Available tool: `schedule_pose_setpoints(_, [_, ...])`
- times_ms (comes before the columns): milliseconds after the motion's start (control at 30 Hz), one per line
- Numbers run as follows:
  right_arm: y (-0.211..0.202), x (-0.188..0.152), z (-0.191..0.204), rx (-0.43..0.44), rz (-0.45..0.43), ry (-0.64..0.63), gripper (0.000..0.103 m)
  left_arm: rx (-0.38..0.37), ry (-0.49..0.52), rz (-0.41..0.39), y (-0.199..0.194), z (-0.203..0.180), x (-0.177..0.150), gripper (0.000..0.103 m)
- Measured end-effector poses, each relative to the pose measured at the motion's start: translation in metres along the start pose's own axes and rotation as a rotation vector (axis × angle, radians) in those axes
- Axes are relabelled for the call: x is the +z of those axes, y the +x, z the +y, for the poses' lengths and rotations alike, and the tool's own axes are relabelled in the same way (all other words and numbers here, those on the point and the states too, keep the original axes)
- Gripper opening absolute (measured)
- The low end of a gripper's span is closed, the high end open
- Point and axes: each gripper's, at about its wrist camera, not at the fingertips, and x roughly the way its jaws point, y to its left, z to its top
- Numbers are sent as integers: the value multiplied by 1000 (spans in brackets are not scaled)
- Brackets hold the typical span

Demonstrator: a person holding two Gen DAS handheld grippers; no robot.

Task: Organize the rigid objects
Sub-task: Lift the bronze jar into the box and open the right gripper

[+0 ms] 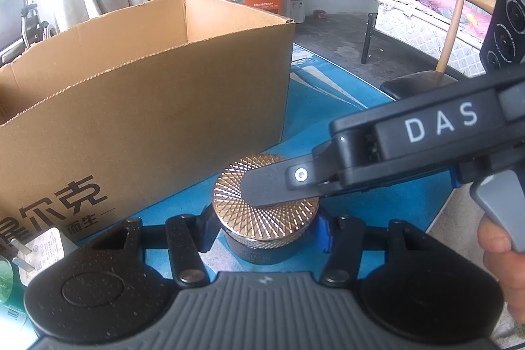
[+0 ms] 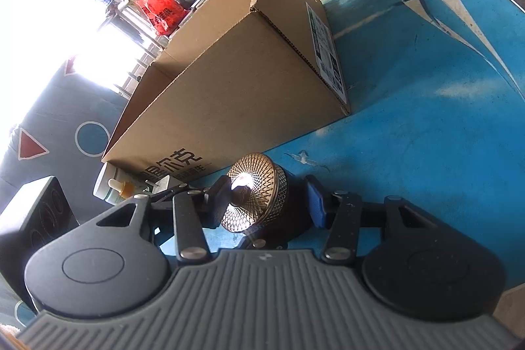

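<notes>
A round jar with a gold patterned lid (image 1: 229, 186) and a dark body (image 1: 262, 248) sits between the fingers of my left gripper (image 1: 264, 232), whose pads press on the body just under the lid. My right gripper (image 2: 265, 205) comes in from the right, rolled on its side. One of its fingers (image 1: 265, 186) lies flat across the lid and the other stands at the jar's (image 2: 262, 179) base; both look to be touching. An open cardboard box (image 1: 147, 107) stands right behind the jar.
The blue sea-print table (image 1: 315, 107) runs to a curved edge at the right. A white plug (image 1: 36, 251) and a green bottle (image 1: 5, 277) lie by the box's near corner. A wooden chair (image 1: 410, 84) stands beyond the table. A hand (image 1: 498, 251) holds the right gripper.
</notes>
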Motion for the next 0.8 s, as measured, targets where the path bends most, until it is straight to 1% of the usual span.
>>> schedule_pose_setpoints(133, [-8, 1, 7, 3, -21, -12, 47, 6, 4, -24, -13, 2, 4, 57])
schedule_pose_setpoints(233, [-19, 1, 19, 8, -45, -37, 47, 19, 7, -55, -30, 0, 8, 57])
schedule_pose_setpoints(400, [-42, 8, 45, 34, -99, -90, 47, 62, 1, -133, -68, -1, 25, 57])
schedule_pose_setpoints(500, [-54, 21, 70, 56, -132, -150, 47, 96, -11, -181, -86, 6, 41, 57])
schedule_pose_setpoints(567, [-59, 36, 88, 78, -147, -201, 47, 135, -18, -211, -97, 15, 59, 57])
schedule_pose_setpoints(633, [-58, 54, 103, 111, -157, -248, 47, 172, -39, -220, -102, 26, 76, 57])
schedule_pose_setpoints(667, [-56, 66, 109, 134, -158, -267, 47, 184, -54, -215, -102, 32, 84, 57])
schedule_pose_setpoints(733, [-46, 87, 118, 164, -141, -289, 47, 188, -116, -197, -97, 51, 102, 57])
schedule_pose_setpoints(800, [-29, 116, 130, 178, -104, -306, 47, 189, -167, -176, -88, 72, 117, 57])
